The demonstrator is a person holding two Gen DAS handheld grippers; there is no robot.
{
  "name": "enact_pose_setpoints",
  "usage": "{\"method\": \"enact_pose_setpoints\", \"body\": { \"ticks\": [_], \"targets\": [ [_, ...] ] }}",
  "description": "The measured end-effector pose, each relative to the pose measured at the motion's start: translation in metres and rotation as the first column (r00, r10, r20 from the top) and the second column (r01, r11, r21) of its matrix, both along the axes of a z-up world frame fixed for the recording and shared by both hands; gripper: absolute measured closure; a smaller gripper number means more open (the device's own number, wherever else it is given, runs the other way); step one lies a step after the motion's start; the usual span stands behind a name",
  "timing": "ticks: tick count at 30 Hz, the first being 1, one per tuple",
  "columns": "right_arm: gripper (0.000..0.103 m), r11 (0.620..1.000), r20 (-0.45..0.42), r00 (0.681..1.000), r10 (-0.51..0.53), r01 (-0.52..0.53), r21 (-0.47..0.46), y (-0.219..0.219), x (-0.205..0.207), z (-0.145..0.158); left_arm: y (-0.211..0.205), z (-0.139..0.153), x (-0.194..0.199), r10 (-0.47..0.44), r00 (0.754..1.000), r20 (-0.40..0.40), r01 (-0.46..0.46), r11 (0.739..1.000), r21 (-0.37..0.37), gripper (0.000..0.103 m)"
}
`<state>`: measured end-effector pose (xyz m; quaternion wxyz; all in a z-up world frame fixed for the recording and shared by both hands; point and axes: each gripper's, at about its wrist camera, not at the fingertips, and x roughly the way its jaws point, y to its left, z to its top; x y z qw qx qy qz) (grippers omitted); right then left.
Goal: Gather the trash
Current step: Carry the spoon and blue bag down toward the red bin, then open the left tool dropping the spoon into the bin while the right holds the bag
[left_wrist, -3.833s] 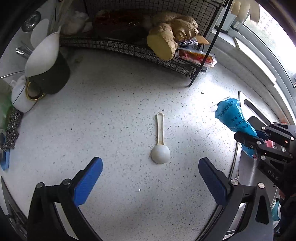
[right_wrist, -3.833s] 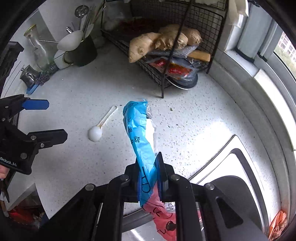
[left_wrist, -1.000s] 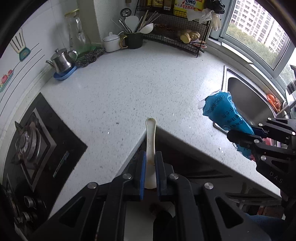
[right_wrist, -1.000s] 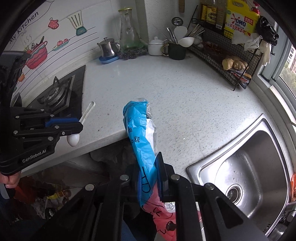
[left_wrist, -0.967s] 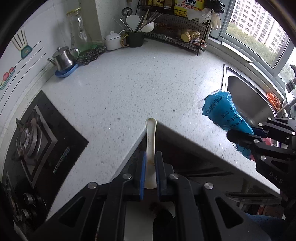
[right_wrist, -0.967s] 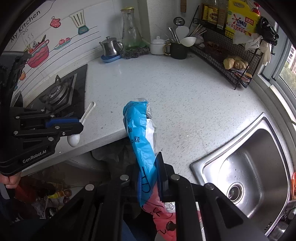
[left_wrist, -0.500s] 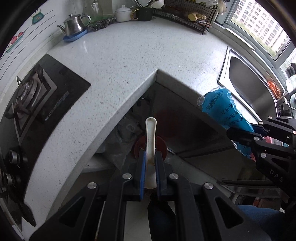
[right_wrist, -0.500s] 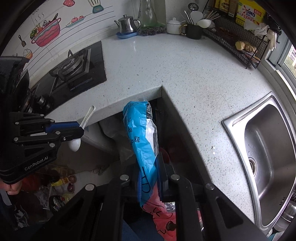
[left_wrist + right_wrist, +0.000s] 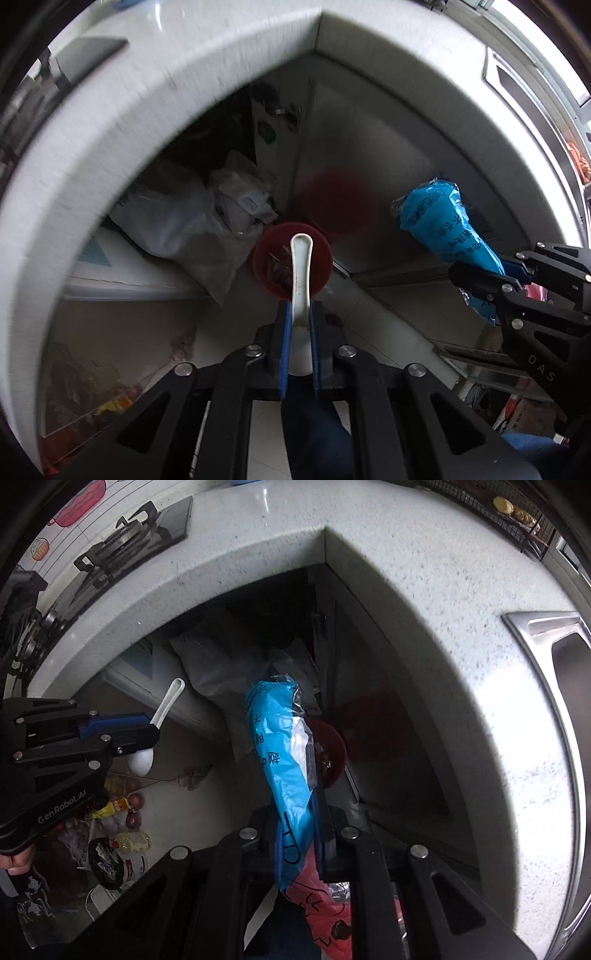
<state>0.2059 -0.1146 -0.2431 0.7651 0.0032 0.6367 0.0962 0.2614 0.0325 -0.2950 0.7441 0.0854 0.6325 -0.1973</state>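
Under the countertop (image 9: 74,155), white spoon (image 9: 301,273) clamped in left tool (image 9: 299,343), above red bin (image 9: 317,258)

Bin (image 9: 291,266) under counter corner (image 9: 317,22), bag (image 9: 177,225) left of it

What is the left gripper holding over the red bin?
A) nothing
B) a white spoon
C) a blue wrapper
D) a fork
B: the left gripper is shut on the white spoon, whose handle points out over the red bin; the blue wrapper is in the right gripper instead.
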Motion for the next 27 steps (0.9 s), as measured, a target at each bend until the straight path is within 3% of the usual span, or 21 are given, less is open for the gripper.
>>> {"method": "enact_pose_setpoints", "body": {
  "ticks": [6,12,16,19,20,21,23,27],
  "targets": [
    [0.091,0.999,-0.028,0.999,-0.031,0.031,-0.015,-0.011,0.008,-0.079,-0.018,-0.094,0.010,0.009,1.000,-0.019,-0.008,1.000,0.021,0.095],
    [0.091,0.997,-0.020,0.998,-0.054,0.053,-0.051,-0.018,0.020,-0.155,-0.028,-0.172,0.028,0.032,0.999,-0.038,-0.032,0.999,-0.010,0.095],
    [0.091,0.996,-0.027,0.997,-0.074,0.072,-0.046,-0.020,0.027,-0.185,-0.039,-0.206,0.041,0.031,0.998,-0.052,-0.032,0.999,-0.013,0.095],
    [0.091,0.996,-0.036,0.997,-0.073,0.071,-0.051,-0.022,0.034,-0.197,-0.046,-0.213,0.046,0.027,0.999,-0.039,-0.027,1.000,-0.002,0.094],
    [0.091,0.996,-0.039,0.996,-0.075,0.073,-0.057,-0.024,0.036,-0.201,-0.049,-0.212,0.046,0.016,0.999,-0.033,-0.016,1.000,0.000,0.089],
    [0.091,0.995,-0.044,0.996,-0.081,0.078,-0.064,-0.025,0.038,-0.203,-0.050,-0.211,0.047,0.008,0.999,-0.031,-0.008,1.000,0.003,0.075],
    [0.091,0.995,-0.052,0.996,-0.075,0.071,-0.077,-0.025,0.033,-0.202,-0.052,-0.207,0.048,0.001,1.000,-0.013,-0.001,1.000,0.016,0.059],
    [0.091,0.996,-0.049,0.997,-0.053,0.049,-0.069,-0.020,0.036,-0.206,-0.053,-0.202,0.048,-0.020,1.000,0.013,0.019,0.999,0.047,0.042]
  ]
}}
